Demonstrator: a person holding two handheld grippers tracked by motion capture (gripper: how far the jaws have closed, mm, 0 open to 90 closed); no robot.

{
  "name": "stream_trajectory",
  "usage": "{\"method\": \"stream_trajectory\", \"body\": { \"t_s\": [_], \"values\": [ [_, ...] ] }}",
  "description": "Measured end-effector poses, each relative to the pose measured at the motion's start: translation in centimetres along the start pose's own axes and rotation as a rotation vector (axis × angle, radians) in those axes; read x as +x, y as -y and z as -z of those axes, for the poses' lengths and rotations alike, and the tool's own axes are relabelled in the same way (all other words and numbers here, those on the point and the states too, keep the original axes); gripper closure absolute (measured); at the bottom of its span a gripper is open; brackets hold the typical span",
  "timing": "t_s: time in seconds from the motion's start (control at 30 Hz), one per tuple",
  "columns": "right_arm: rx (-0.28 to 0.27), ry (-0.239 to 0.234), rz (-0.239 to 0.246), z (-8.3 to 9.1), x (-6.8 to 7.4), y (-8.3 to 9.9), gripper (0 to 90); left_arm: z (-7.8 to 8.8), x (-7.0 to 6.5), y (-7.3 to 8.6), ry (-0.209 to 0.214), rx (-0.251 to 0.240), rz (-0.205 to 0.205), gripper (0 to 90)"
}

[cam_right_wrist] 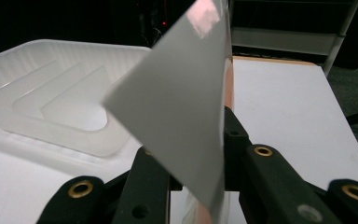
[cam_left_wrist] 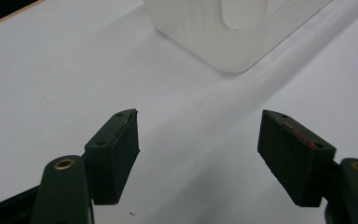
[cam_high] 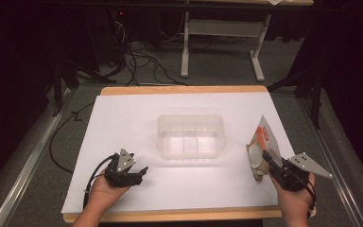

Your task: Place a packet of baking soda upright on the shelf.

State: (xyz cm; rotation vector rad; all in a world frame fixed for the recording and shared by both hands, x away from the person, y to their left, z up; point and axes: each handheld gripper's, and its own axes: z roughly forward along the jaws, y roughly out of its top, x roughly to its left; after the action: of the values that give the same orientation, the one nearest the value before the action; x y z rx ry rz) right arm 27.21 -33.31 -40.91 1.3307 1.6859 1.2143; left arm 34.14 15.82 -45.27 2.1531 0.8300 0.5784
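A flat foil packet (cam_high: 263,140), silvery with orange print, stands upright near the table's right edge. My right gripper (cam_high: 263,163) is shut on its lower part. In the right gripper view the packet's grey face (cam_right_wrist: 177,102) rises between the two black jaws of my right gripper (cam_right_wrist: 191,156), which press on it from both sides. A clear plastic tub (cam_high: 191,119) sits in the middle of the table with nothing in it. My left gripper (cam_high: 139,172) rests at the front left, open, with only bare white surface between its pads (cam_left_wrist: 116,154). The tub's corner (cam_left_wrist: 205,37) lies just ahead of it.
A white sheet (cam_high: 123,123) covers the wooden tabletop, which is bare on the left and behind the tub. Cables and a white frame leg (cam_high: 185,47) lie on the floor beyond the far edge. The tub (cam_right_wrist: 74,46) is to the left of the held packet.
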Motion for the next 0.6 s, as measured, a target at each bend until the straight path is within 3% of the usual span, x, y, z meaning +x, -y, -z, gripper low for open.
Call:
{"method": "stream_trajectory", "body": {
  "t_s": [0.07, 0.17, 0.23, 0.27, 0.4, 0.47, 0.53, 0.6],
  "values": [
    [-0.008, 0.006, -0.013, 0.0, -0.1, -0.1, 76.0, 0.1, 0.1, 0.0, -0.009, -0.011, 0.013, 29.9],
    [-0.003, -0.023, -0.058, -0.1, -0.2, -0.1, 75.4, 0.7, 0.3, -0.3, 0.006, -0.051, 0.073, 30.4],
    [-0.002, -0.013, -0.043, -0.1, 0.0, -0.2, 82.0, 1.3, 0.8, -1.0, 0.017, -0.045, 0.132, 30.5],
    [-0.006, -0.014, -0.033, 0.0, 0.1, -0.3, 83.2, 1.8, 1.1, -1.6, 0.020, -0.032, 0.142, 30.5],
    [-0.015, -0.008, -0.009, 0.0, 0.4, -0.6, 88.9, 4.0, 2.3, -2.5, 0.000, -0.073, 0.153, 31.2],
    [-0.017, -0.005, -0.009, 0.0, 0.3, -0.5, 90.0, 4.1, 2.5, -1.8, -0.028, -0.090, 0.150, 31.2],
    [-0.013, -0.004, -0.018, 0.0, 0.0, -0.6, 90.0, 3.6, 2.9, -0.1, -0.030, -0.112, 0.189, 31.7],
    [-0.010, -0.002, -0.028, 0.0, -0.1, -0.7, 90.0, 2.7, 3.5, 1.2, 0.018, -0.042, 0.235, 32.2]
  ]
}}
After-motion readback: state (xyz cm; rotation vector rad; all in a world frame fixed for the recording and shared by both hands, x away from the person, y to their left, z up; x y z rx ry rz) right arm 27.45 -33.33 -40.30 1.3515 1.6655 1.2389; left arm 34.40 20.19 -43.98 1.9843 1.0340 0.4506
